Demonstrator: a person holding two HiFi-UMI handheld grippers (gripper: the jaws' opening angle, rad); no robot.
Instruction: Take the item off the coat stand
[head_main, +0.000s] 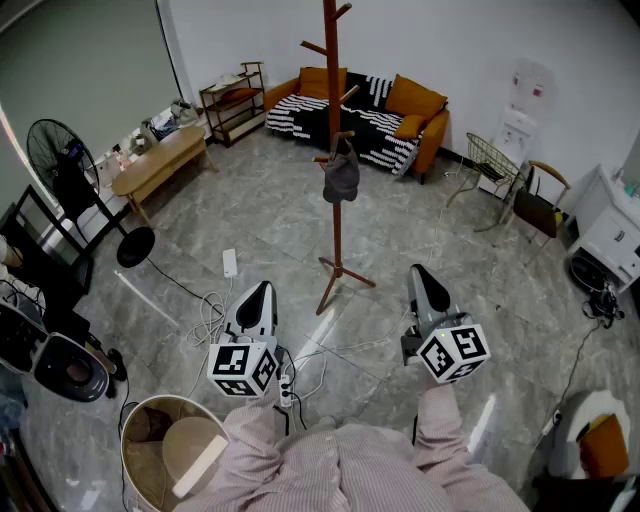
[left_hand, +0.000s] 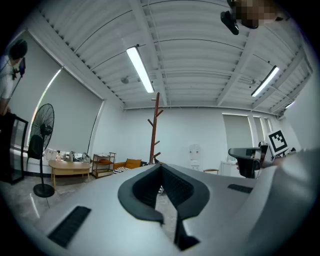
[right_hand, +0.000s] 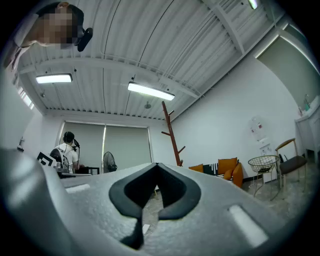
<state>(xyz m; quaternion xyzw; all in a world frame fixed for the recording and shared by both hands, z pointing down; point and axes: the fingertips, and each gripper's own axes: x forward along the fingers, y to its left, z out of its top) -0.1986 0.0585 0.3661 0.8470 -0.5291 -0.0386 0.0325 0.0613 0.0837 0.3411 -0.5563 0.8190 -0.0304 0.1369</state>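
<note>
**Cap on the stand, well beyond our closed grippers**

Nearest to us, the left gripper (head_main: 261, 290) and the right gripper (head_main: 421, 271) are held out level over the grey marbled floor (head_main: 250, 200). Each gripper's own view shows its jaws drawn together at the tips with nothing between them.

Just past and between the grippers, loose white cables (head_main: 212, 316) and a white power strip (head_main: 230, 263) lie across the floor on our way forward.

Further out stands the slender brown wooden coat stand (head_main: 337, 235) on splayed feet. The dark grey soft cap (head_main: 341, 178) hangs from one of its lower pegs, well apart from both grippers. Behind that, against the wall, sits the orange sofa with a black-and-white striped throw (head_main: 365, 120).

We judge the approach has yet to begin, and several things could go wrong from here:

- Walking in while we watch the cap, we could catch a foot in the cables.
- If we arrive with the jaws together, we would only nudge the cap, not grasp it.
- The cap looks limp, so a shallow pinch on its edge may slip.
- A sideways or downward pull could snag the cap on the upturned peg and tilt the narrow stand, so lifting up and off looks safer.
</note>
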